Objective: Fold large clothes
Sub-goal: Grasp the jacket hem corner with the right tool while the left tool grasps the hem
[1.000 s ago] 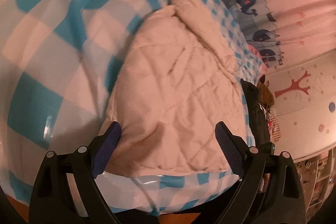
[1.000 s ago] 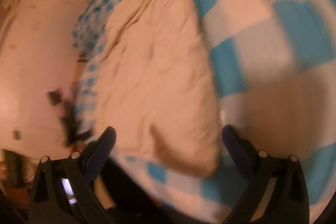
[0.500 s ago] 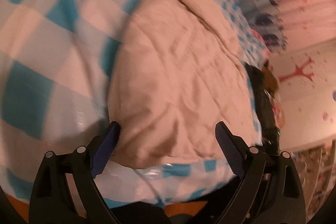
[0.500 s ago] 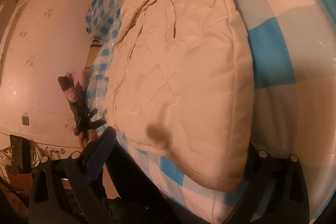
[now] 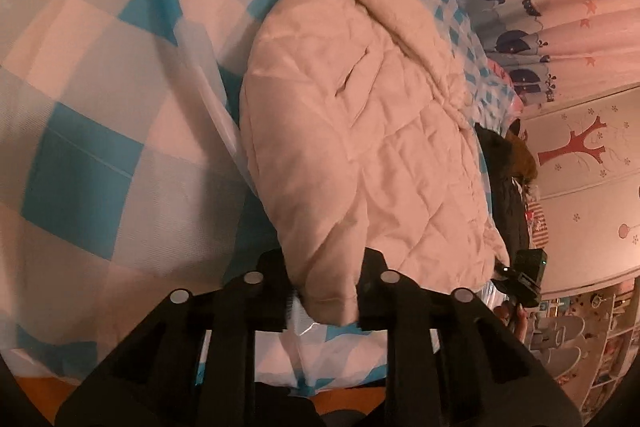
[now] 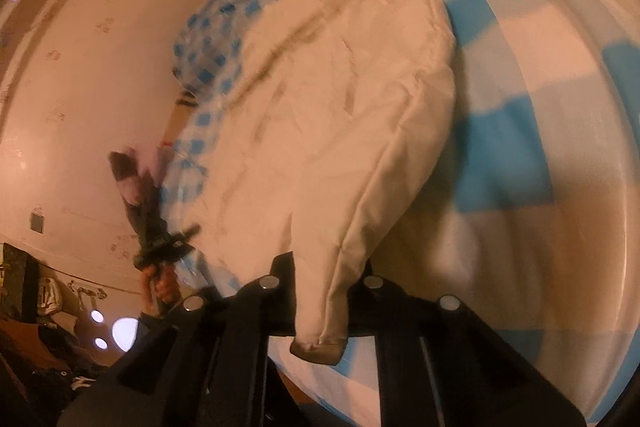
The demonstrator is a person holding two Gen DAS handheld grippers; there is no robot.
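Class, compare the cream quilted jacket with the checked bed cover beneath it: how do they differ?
The cream quilted jacket is plain; the checked bed cover has blue and white squares. The jacket is puffy with stitched quilting; the cover looks thin. The jacket's near corners are pinched by both grippers; the cover lies ungripped. Both are soft fabric.

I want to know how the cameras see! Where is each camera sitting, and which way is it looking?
Left wrist: sits on the left gripper, looking down along its fingers at the cream quilted jacket on the blue checked bed cover; its jaws are closing on the jacket's near corner.
Right wrist: sits on the right gripper, looking down at the jacket; its jaws are shut on the other near corner. The person's other hand shows at the left.
Both share the jacket and bed cover.
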